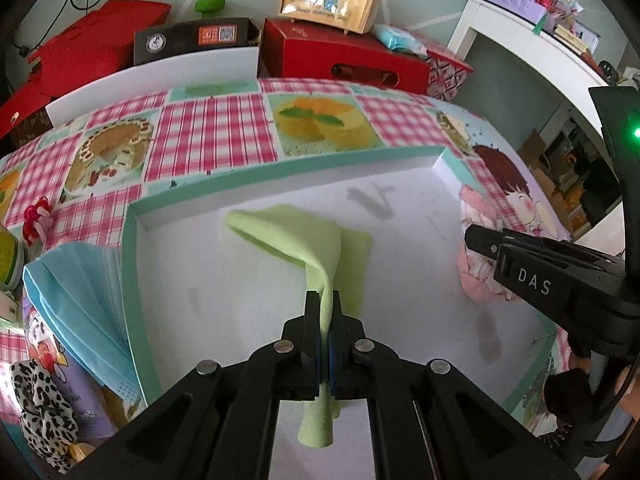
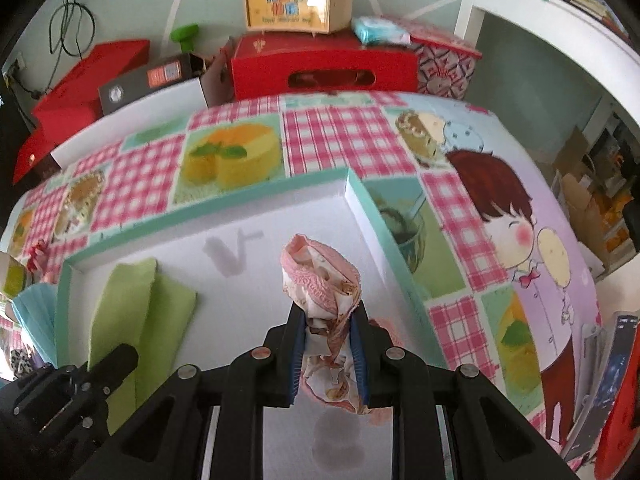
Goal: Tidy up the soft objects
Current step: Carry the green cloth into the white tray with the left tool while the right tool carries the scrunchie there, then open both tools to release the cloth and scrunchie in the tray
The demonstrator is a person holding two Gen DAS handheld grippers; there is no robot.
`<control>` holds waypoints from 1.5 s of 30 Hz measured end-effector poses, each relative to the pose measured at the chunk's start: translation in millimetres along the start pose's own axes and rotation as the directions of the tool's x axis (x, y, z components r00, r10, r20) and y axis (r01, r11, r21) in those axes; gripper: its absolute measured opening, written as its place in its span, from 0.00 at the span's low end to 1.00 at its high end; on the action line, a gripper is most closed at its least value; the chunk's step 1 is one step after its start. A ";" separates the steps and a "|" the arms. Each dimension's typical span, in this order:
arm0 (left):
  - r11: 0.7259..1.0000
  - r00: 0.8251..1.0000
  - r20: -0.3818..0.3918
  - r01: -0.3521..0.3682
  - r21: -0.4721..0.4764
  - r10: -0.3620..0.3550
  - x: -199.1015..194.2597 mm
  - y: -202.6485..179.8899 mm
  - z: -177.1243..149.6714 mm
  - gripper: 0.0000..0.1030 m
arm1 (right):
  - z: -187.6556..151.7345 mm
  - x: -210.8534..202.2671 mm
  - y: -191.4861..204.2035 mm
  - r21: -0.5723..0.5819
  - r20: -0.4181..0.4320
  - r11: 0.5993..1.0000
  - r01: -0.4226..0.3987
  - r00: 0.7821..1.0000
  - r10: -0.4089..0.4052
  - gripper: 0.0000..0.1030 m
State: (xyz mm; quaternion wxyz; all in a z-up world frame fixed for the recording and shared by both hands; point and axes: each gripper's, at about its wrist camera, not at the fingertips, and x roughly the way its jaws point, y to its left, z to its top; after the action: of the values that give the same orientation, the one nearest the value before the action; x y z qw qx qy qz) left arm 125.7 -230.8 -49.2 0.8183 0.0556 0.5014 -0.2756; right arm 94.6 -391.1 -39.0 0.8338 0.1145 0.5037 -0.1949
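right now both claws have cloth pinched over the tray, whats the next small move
Probably lower the left claw and open it: its green cloth already trails onto the white tray floor, half folded. The right claw holds the bunched pink cloth apart, so nothing blocks.

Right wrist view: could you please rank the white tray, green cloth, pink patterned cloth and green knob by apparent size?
1. white tray
2. green cloth
3. pink patterned cloth, nearer the camera, so unsure
4. green knob
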 end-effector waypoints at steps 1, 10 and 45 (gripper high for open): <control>1.000 1.000 -0.004 -0.001 0.000 0.001 0.9 0.4 -0.2 0.02 | -0.8 2.4 0.1 -0.002 -0.012 1.000 0.000 1.000 0.000 0.24; 1.000 1.000 -0.019 -0.005 -0.001 0.005 4.0 2.2 -0.1 0.10 | -3.4 5.0 1.5 -0.019 -0.040 1.000 0.014 0.999 -0.015 0.33; 0.979 0.983 0.118 -0.117 -0.169 0.138 -49.7 48.8 16.3 0.87 | -1.8 -12.8 2.7 -0.032 0.005 0.999 0.035 0.999 -0.035 1.00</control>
State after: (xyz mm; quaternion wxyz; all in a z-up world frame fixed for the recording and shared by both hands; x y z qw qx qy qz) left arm 146.1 -176.1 -8.0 0.8667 0.0033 0.4637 -0.1838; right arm 89.1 -385.3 -28.5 0.8332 0.0920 0.5066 -0.2016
